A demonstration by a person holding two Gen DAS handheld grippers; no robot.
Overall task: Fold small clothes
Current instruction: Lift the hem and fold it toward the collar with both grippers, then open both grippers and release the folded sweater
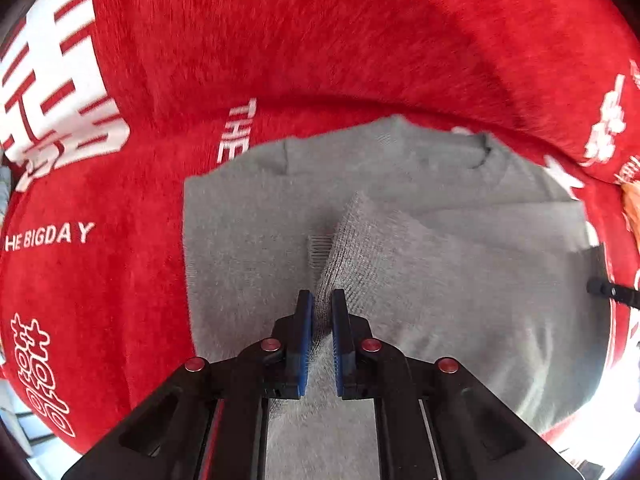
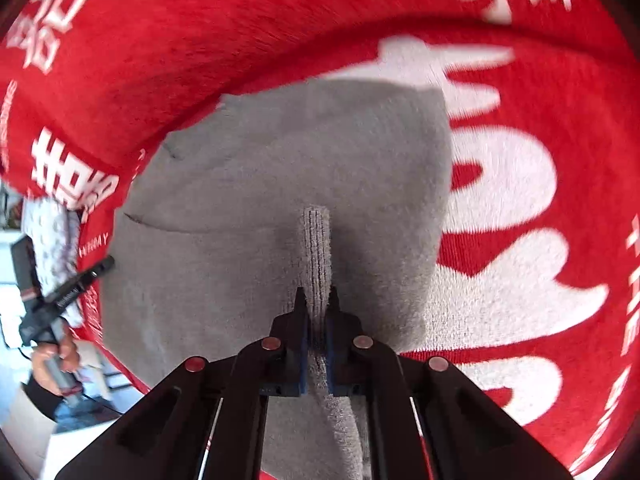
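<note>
A small grey knit sweater point(image 1: 248, 240) lies on a red plush blanket with white lettering point(image 1: 280, 40). My left gripper point(image 1: 322, 300) is shut on a raised fold of the sweater's ribbed hem, lifting it over the body. In the right wrist view the same sweater point(image 2: 248, 184) spreads ahead, and my right gripper point(image 2: 318, 300) is shut on a ribbed ridge of its edge point(image 2: 318, 240). The neck opening point(image 1: 480, 152) points away from me. The left gripper's tip shows at the left of the right wrist view point(image 2: 102, 266).
The red blanket point(image 2: 280, 20) surrounds the sweater on all sides. A person's hand point(image 2: 56, 356) and sleeve show at the left edge of the right wrist view. The right gripper's tip point(image 1: 608, 290) pokes in at the right of the left wrist view.
</note>
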